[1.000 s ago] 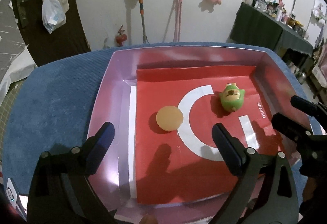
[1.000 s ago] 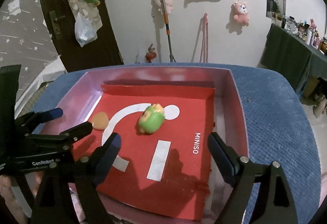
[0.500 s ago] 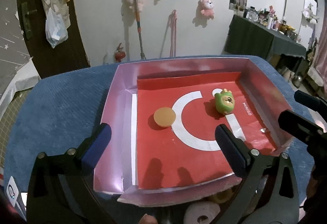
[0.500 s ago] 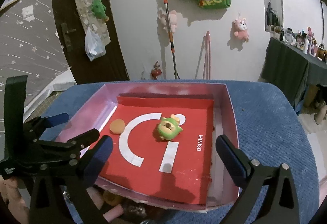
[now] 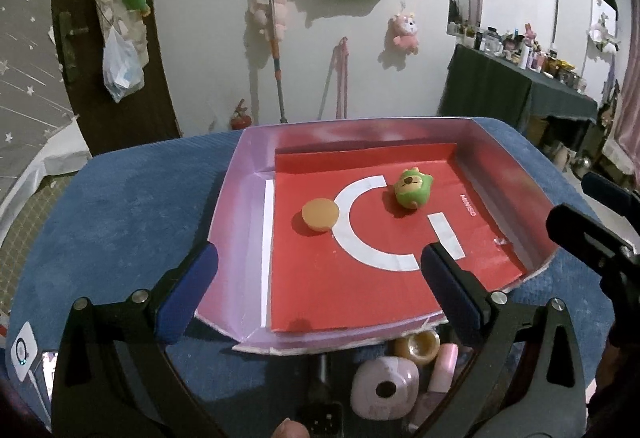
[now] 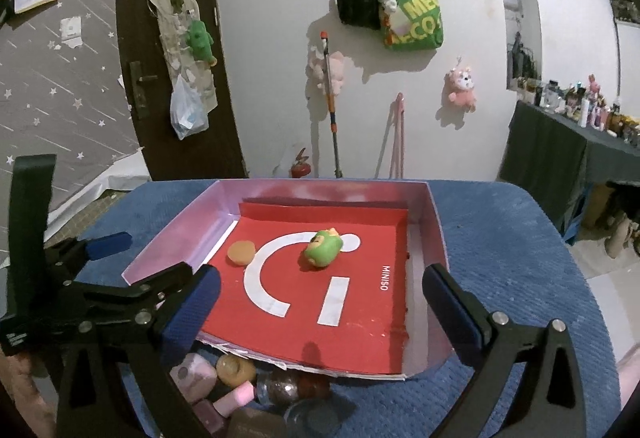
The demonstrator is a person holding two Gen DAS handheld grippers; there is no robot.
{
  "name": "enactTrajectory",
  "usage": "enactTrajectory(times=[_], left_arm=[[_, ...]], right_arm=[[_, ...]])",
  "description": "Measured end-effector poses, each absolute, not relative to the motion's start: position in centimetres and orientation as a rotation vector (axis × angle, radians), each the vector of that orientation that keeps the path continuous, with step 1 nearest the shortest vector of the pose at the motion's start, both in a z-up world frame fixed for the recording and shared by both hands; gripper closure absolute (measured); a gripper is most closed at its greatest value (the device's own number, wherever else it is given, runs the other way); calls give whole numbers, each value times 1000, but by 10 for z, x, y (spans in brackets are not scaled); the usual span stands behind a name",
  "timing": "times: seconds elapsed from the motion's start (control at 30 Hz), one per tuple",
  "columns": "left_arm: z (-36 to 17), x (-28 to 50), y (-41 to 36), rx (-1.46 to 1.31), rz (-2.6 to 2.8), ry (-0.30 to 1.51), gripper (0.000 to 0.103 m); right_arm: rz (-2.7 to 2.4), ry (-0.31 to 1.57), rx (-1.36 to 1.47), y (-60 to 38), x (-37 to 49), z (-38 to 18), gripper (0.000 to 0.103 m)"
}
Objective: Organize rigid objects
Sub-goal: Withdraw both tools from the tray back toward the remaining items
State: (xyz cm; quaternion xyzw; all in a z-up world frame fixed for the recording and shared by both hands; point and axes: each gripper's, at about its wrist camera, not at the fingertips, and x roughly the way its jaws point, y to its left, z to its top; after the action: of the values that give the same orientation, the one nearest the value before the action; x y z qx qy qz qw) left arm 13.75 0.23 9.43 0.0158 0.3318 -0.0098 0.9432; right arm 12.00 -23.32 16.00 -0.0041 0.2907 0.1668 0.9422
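- Blue cushion (image 6: 500,270): carries everything; textured fabric, bare along its left and right edges.
- Box (image 5: 240,206): shallow, pink-walled, open-topped, set at the middle of the cushion and reaching its far edge. A red sheet (image 5: 360,290) with white marks lines its floor.
- Left gripper (image 5: 316,290): jaws have just been opening and now stand at full spread, nothing between the pads. It hangs over the near left corner of the box, touching nothing.
- Right gripper (image 6: 320,302): jaws likewise just opening, now fully apart and empty, over the near edge of the box.
- Pile of small items (image 6: 236,390): at the near edge of the cushion, just outside the near box wall; includes a pink bottle, an amber jar and glass pieces. Exact count cannot be told.
- Green toy (image 5: 412,188): rounded figure lying on the red sheet, toward the far right of the box floor.
- Orange disc (image 5: 320,215): flat on the red sheet, left of the toy and apart from it, near the left wall.
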Motion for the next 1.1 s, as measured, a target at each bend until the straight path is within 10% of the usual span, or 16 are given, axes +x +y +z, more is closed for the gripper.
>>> enactTrajectory(times=[1.1], left_arm=[[68, 73, -3, -3, -55, 706, 0]], right_arm=[[314, 599, 26, -243, 56, 135, 0]])
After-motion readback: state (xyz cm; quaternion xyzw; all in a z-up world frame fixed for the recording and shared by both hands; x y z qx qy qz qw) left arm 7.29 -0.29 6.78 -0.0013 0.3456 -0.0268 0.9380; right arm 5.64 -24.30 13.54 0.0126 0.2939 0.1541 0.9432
